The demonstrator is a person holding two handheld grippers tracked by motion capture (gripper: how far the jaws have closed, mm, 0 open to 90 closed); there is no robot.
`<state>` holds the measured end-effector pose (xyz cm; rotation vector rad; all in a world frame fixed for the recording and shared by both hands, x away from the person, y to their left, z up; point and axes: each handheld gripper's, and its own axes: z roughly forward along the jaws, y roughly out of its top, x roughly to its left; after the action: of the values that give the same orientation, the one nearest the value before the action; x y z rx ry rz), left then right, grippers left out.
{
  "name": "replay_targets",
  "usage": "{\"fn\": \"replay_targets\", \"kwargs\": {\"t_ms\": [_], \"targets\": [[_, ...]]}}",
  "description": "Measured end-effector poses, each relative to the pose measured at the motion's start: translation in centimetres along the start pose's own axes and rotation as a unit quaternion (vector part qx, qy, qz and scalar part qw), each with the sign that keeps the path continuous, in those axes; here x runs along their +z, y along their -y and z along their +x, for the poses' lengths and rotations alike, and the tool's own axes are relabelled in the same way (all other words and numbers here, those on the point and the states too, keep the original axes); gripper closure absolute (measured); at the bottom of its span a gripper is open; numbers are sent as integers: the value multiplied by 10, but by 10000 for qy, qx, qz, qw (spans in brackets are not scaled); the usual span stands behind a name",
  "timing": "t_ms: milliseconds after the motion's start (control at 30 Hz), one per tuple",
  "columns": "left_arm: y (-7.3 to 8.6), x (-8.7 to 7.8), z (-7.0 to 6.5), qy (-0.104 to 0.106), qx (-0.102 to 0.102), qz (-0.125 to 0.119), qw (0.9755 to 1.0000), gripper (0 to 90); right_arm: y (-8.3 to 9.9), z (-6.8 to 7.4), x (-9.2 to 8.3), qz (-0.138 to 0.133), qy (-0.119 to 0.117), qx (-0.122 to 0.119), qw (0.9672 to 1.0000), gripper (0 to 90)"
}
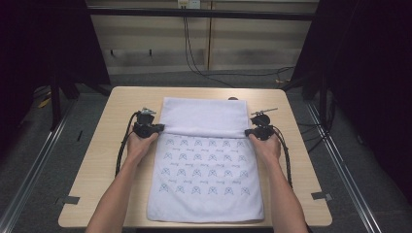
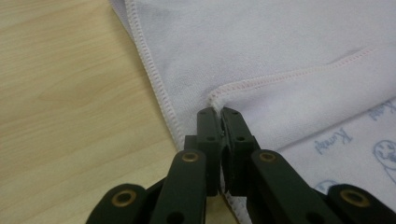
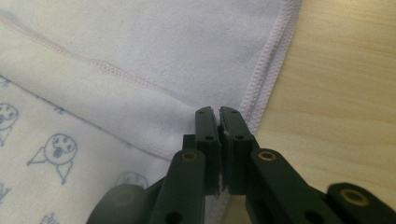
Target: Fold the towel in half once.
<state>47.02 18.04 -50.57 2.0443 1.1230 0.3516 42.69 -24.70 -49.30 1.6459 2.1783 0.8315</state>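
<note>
A white towel (image 1: pixel 204 170) printed with small blue faces lies lengthwise on the wooden table (image 1: pixel 111 145). Its far end is folded toward me, so a plain flap (image 1: pixel 204 119) covers the printed side. My left gripper (image 1: pixel 156 128) is shut on the flap's left corner, low over the towel's left edge. My right gripper (image 1: pixel 249 132) is shut on the flap's right corner. In the left gripper view the stitched corner (image 2: pixel 212 99) runs into the shut left gripper (image 2: pixel 219 112). In the right gripper view the towel's hem (image 3: pixel 261 79) passes under the shut right gripper (image 3: pixel 217 112).
Bare tabletop (image 1: pixel 301 160) flanks the towel on both sides. Grey tape marks (image 1: pixel 72 199) sit near the front corners. A small dark thing (image 1: pixel 233 98) pokes out at the towel's far edge. Cables (image 1: pixel 194 63) cross the floor behind the table.
</note>
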Motion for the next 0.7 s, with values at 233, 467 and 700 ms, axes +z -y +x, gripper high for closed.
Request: {"fn": "replay_targets", "kwargs": {"t_ms": [233, 467, 700], "targets": [[-6, -17, 10, 262, -194, -263, 9991, 869, -3, -12, -20, -592, -471, 121, 9971, 872], [-30, -59, 5, 414, 5, -783, 9961, 868, -27, -18, -64, -1399, -750, -24, 9873, 872], [-56, -111, -4, 838, 356, -1347, 9867, 869, -43, -23, -114, -2066, -1124, -137, 9719, 871]]}}
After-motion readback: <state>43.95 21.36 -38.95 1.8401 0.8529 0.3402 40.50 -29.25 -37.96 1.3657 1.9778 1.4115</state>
